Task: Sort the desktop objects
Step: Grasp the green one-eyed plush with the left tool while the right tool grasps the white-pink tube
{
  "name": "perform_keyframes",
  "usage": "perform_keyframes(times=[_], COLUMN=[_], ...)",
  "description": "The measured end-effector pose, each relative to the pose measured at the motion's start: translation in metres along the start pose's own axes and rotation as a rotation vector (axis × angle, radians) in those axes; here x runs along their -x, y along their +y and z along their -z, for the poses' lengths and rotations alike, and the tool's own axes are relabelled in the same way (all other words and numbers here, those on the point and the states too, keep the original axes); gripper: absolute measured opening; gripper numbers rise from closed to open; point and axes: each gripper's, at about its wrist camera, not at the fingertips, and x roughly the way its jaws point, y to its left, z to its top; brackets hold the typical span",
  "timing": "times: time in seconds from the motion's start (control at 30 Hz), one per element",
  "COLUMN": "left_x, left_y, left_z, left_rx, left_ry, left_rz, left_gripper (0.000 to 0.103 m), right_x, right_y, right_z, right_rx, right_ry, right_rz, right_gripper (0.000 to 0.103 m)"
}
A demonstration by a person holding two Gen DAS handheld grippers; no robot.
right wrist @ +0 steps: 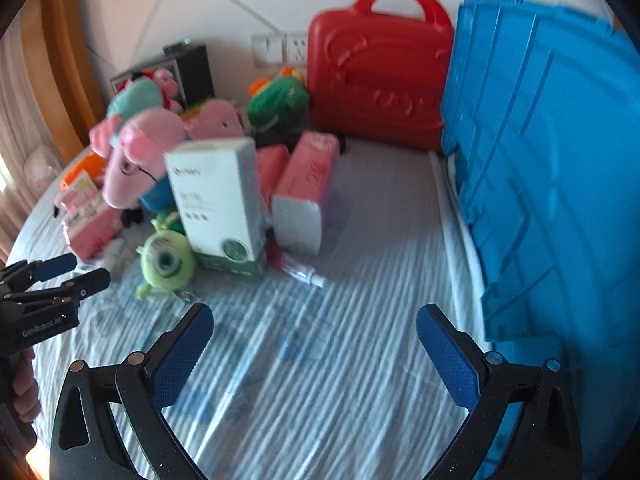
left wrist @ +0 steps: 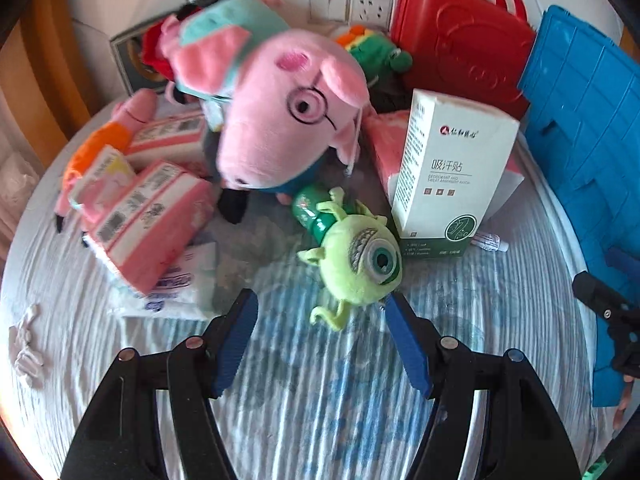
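Note:
A heap of objects lies on a striped cloth. A green one-eyed plush point(left wrist: 360, 260) point(right wrist: 166, 262) sits just ahead of my left gripper point(left wrist: 320, 304), which stands open and empty above the cloth. Behind the plush are a big pink pig plush point(left wrist: 288, 116) point(right wrist: 136, 156), a white and green box point(left wrist: 448, 172) point(right wrist: 220, 204) standing upright, and pink tissue packs point(left wrist: 148, 220) point(right wrist: 304, 192). My right gripper point(right wrist: 314, 320) is open over bare cloth, empty, right of the heap. The left gripper point(right wrist: 72, 270) also shows at the left edge of the right wrist view.
A blue plastic crate point(left wrist: 588, 132) point(right wrist: 552, 168) stands at the right. A red carry case point(left wrist: 456, 36) point(right wrist: 380, 68) leans on the wall behind. A green plush point(left wrist: 380, 54) point(right wrist: 276, 100), a small tube point(right wrist: 304, 274) and a white packet point(left wrist: 180, 284) also lie here. Wall sockets point(left wrist: 352, 6) sit behind.

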Motion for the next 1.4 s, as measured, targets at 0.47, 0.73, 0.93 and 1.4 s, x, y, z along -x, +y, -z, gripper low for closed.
perform_keyframes(times=[0.47,0.73,0.93,1.4], left_x=[-0.072,-0.067,-0.051,-0.007], left_y=[-0.021,-0.028,-0.025,-0.024], left_z=[-0.022,-0.016,-0.001,0.034], left_rx=[-0.048,-0.078,-0.079,-0.106], left_ry=[0.083,0.068,0.073,0.064], left_rz=[0.127,0.123,0.087,0.034], left_gripper=[0.067,0.049,0.048,0.048], right_x=[-0.104,-0.127,-0.117,-0.077], right_y=[-0.006,0.004,0.006,0.004], right_z=[-0.020,-0.021,-0.013,0.036], right_rx=[-0.011,0.044,0.039,-0.011], right_ry=[0.127,0.145,0.156,0.217], right_rz=[-0.052,-0.053,-0.070,-0.144], right_gripper=[0.091,0.047,0.026,0.017])
